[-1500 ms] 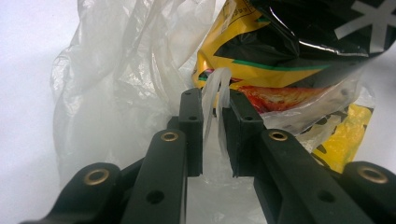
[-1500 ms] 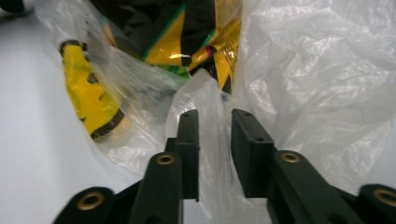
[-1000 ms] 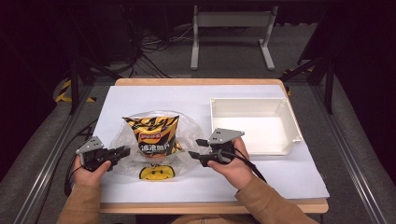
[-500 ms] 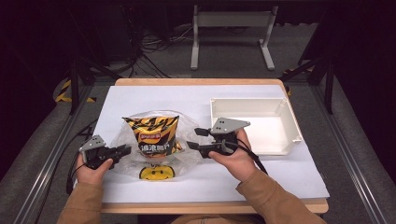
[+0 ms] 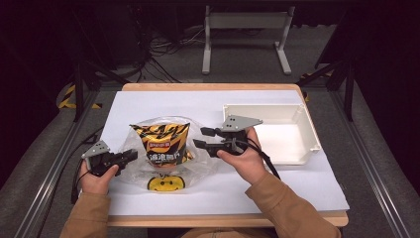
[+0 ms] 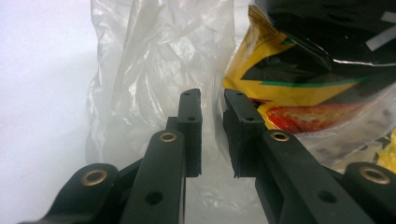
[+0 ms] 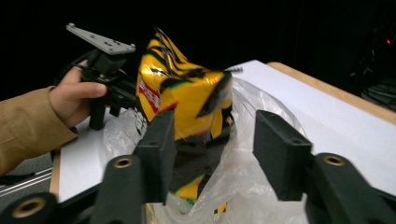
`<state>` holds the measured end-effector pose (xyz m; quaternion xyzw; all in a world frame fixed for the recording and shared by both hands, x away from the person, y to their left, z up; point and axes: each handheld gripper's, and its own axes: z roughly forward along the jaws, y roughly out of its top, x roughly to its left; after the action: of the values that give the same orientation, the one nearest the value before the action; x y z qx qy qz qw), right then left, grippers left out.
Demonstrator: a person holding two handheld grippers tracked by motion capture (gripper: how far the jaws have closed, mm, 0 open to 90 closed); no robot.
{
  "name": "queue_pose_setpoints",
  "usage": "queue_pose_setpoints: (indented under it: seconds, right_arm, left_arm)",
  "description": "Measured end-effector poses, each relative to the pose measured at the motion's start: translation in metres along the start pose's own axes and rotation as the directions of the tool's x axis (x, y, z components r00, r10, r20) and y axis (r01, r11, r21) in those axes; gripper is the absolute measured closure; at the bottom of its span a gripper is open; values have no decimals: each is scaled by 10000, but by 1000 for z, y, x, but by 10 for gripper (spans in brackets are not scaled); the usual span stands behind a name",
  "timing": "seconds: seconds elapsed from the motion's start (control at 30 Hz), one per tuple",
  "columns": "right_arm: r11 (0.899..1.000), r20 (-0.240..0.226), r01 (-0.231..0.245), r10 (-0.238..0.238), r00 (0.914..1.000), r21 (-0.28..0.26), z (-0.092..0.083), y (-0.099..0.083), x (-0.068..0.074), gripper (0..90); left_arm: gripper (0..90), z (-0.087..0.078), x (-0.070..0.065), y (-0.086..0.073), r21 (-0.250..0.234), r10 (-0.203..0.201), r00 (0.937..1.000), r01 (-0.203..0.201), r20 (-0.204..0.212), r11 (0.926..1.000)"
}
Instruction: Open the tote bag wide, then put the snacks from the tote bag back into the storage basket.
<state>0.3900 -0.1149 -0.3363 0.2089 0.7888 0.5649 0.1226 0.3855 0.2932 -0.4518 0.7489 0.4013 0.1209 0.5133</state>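
Left tongs (image 5: 130,154) are lying low at the near left of the surface (image 5: 297,198), clenching a fold of the clear plastic bag (image 5: 203,166) at its left edge; in the left gripper view the film is pinched between the nearly closed jaws. Right tongs (image 5: 200,137) are hovering released just right of the bag, jaws having just been opening, plastic and packet in the gap with no pad touching. The yellow snack packet (image 5: 161,144) is standing inside the bag. Farther right, a white tray (image 5: 312,134) is sitting.
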Motion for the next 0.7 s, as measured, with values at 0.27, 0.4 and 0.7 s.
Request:
queue_pose_setpoints:
  seconds: [0.27, 0.4, 0.7]
  right_arm:
    - [9986, -524, 112, -86, 9986, 509, 9, 12, -2, 282]
    - [9993, -548, -25, 46, 9985, 386, 13, 16, -5, 258]
    - [9985, -828, -126, 170, 9964, 541, 21, 24, -7, 240]
  left_arm:
    - [576, -5, -1, 5, -429, -91, 9996, 103, 267, 9990]
    - [374, -10, -2, 10, -596, -228, 9997, 235, 124, 9979]
    - [304, -14, -6, 11, -765, -157, 9998, 150, -86, 9970]
